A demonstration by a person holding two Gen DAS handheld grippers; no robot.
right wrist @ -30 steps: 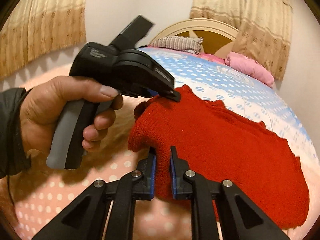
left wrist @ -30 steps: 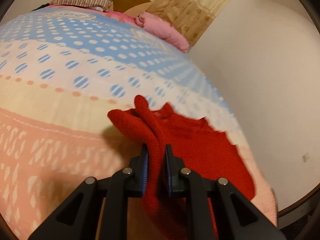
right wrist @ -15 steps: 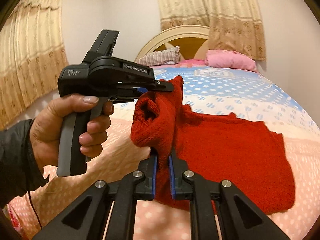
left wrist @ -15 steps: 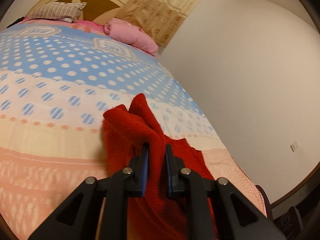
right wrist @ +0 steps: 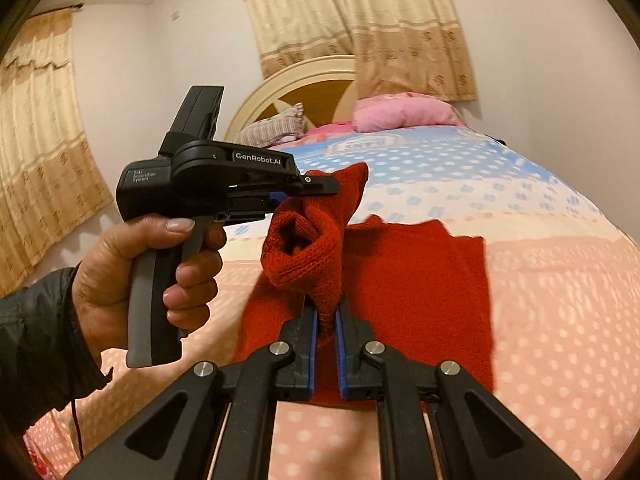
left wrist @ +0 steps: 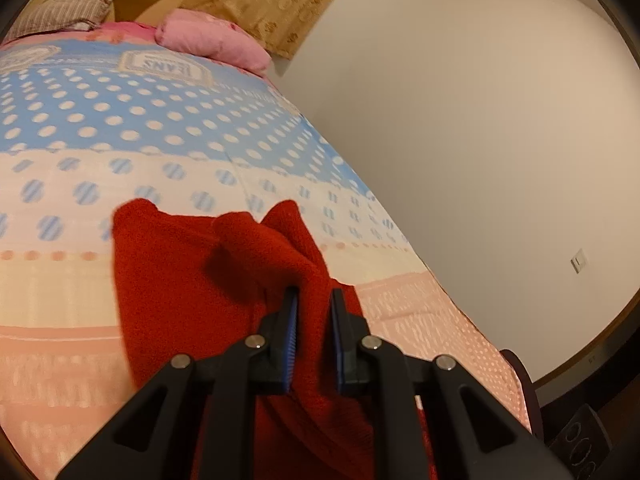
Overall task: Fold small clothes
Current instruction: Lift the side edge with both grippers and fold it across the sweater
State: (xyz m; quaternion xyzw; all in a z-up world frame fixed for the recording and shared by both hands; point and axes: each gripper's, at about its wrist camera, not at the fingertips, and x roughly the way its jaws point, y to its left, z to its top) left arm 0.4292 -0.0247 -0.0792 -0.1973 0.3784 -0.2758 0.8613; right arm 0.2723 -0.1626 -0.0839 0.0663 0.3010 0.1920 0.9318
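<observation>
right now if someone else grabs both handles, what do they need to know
Left claw: shut on a bunched edge of the red sweater, lifted off the bed.
Right claw: shut on another pinch of the same edge, just below the left one in the right wrist view.
Sweater: the gripped side is raised and draped over the rest, which lies flat on the dotted bedspread.
Done: one edge is picked up and partway over.
Left: probably carry it across, lay it flat, open both claws, then finish the remaining folds.
</observation>
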